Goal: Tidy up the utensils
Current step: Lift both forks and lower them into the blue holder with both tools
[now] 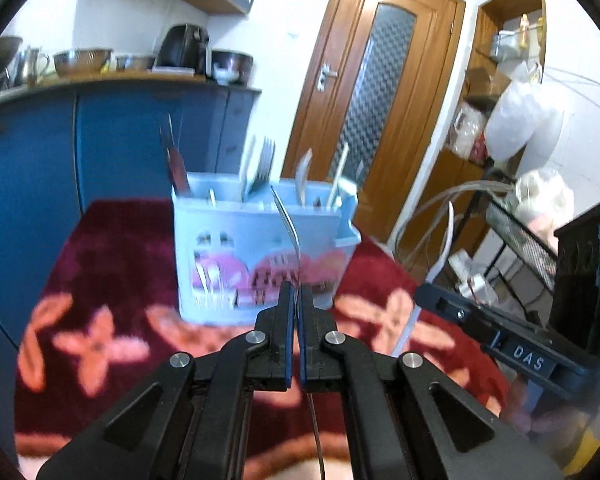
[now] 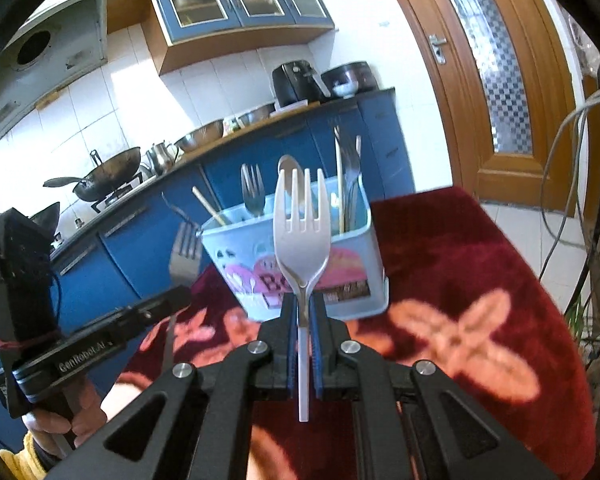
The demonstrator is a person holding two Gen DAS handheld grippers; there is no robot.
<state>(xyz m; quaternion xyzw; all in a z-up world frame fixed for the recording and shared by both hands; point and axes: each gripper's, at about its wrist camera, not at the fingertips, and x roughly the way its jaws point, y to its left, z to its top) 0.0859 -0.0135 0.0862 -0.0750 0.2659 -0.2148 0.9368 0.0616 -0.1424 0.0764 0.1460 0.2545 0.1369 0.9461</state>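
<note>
Left gripper clamps metal fork edge-on; right gripper clamps white plastic fork plus a metal spoon behind. Caddy just beyond on red cloth, already partly stocked. Both loads not yet dropped in.

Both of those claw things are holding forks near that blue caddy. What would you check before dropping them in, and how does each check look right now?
1. Left gripper shut on metal fork: ok.
2. Right gripper shut on white plastic fork: ok.
3. Utensil caddy upright on the red floral cloth: ok.
4. Both forks above the caddy's opening: not ok, both in front of it.
5. Free room in a compartment: cannot tell.
</note>
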